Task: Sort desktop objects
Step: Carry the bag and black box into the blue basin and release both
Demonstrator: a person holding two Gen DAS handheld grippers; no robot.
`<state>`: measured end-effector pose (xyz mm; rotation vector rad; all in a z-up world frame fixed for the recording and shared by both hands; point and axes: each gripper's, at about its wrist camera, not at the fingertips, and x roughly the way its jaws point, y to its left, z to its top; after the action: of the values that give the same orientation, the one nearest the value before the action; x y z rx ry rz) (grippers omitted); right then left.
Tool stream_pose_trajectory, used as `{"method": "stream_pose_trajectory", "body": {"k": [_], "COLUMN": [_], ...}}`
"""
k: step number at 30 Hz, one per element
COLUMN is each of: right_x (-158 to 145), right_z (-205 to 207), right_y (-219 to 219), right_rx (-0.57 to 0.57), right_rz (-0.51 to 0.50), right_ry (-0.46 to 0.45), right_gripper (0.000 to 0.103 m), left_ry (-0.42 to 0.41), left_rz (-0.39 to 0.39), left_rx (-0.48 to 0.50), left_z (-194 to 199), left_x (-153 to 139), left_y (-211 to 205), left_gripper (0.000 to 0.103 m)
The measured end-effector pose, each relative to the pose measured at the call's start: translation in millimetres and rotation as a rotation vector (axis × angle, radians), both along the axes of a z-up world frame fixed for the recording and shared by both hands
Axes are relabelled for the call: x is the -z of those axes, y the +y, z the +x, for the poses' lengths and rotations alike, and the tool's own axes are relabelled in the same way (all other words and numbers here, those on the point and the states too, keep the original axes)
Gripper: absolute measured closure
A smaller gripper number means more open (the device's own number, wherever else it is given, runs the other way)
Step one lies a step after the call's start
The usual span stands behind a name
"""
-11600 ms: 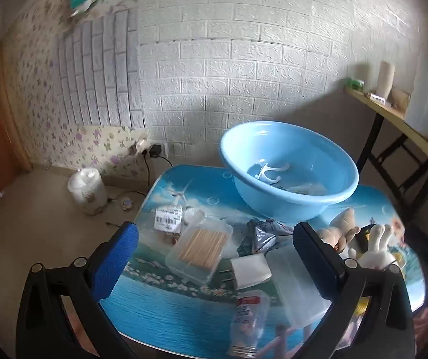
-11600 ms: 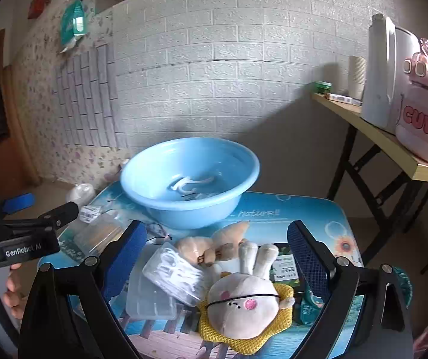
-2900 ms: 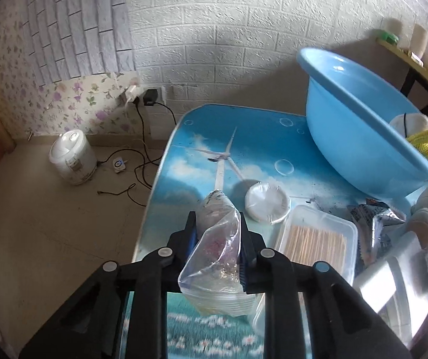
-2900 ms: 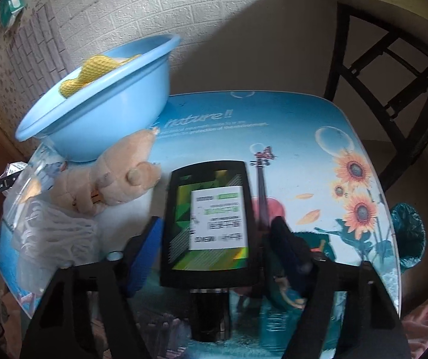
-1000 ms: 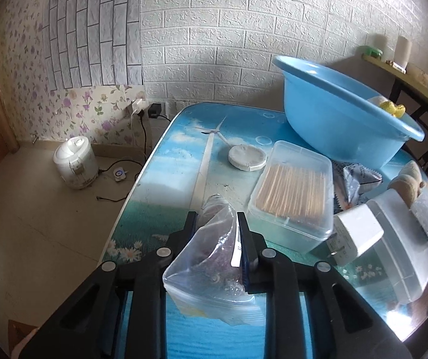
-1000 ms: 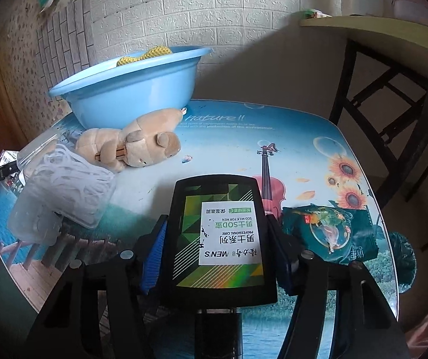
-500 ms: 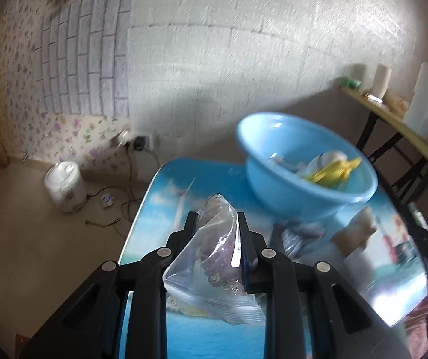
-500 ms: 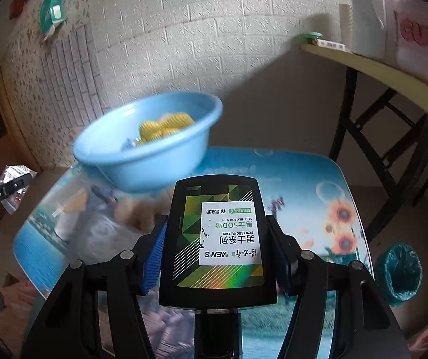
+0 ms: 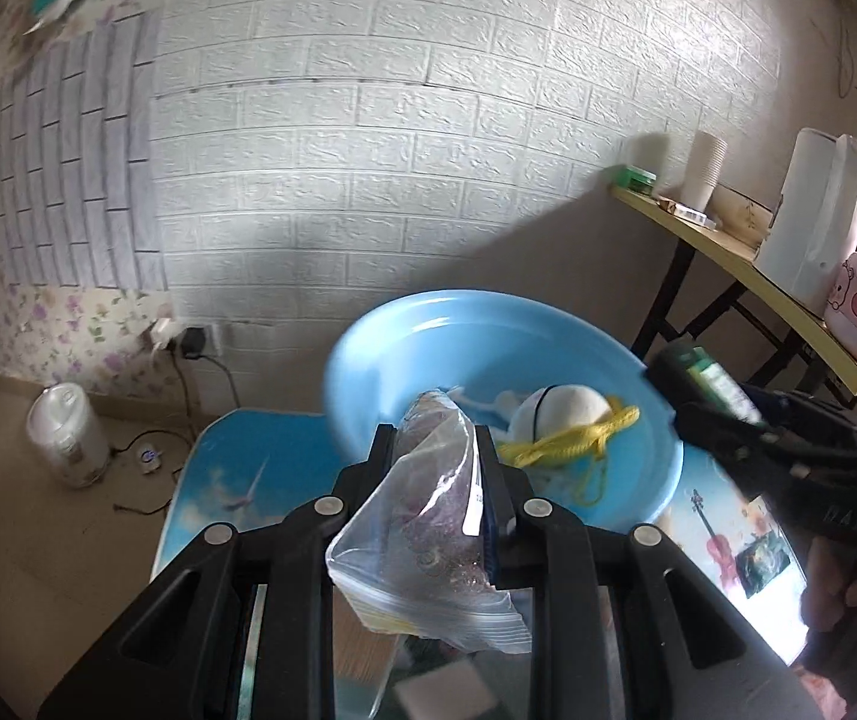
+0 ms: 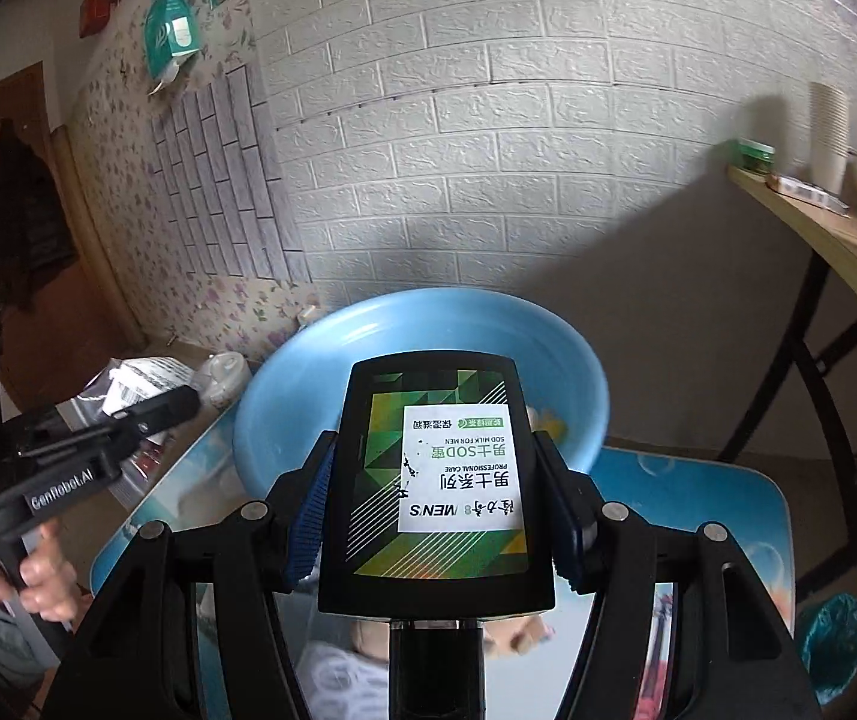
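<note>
My left gripper (image 9: pixel 437 450) is shut on a clear zip bag (image 9: pixel 428 528) with small purplish bits inside, held up in front of the blue basin (image 9: pixel 428 330). A white plush toy with a yellow net (image 9: pixel 572 420) lies in that basin. My right gripper (image 10: pixel 437 468) is shut on a black and green box (image 10: pixel 434 480) with a white label, raised just before the blue basin (image 10: pixel 320 372). In the right wrist view the left gripper (image 10: pixel 152 402) shows at the left with the bag. The right gripper (image 9: pixel 704 396) appears at the right of the left wrist view.
The basin stands on a table (image 9: pixel 236 480) with a printed blue top. Below the grippers lie a white block (image 9: pixel 440 690) and a plush toy (image 10: pixel 368 636). A yellow side table (image 9: pixel 746 264) with cups and a jug stands at the right. A white cooker (image 9: pixel 65 438) sits on the floor.
Both grippers have risen from low over the table and moved toward the basin, each keeping its load. The basin's inside and the plush toy in it have come into view.
</note>
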<state>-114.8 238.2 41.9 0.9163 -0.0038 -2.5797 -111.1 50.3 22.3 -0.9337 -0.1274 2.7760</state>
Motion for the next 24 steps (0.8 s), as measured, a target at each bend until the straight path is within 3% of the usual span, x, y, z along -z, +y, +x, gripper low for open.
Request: {"method": "stream_pose_trajectory", "body": {"k": [12,19,24], "right_x": [28,37,42], "right_z": [-49,-63,-67], "right_y": [0,2,4], "right_rx": [-0.037,-0.054,-0.041], "right_rz": [0.001,0.014,0.026], "right_ry": [-0.082,-0.099,-0.119], "right_gripper": [0.046,0.046,0.046], "left_ry": [-0.057,-0.123,-0.128], "left_rz": [-0.066,-0.057,-0.078], "left_rx": [0.09,0.116,0.127], "left_z": [-63,-72,-66], "left_x": [20,38,39], "left_y": [50,59,61], "left_gripper": [0.081,0.08,0.066]}}
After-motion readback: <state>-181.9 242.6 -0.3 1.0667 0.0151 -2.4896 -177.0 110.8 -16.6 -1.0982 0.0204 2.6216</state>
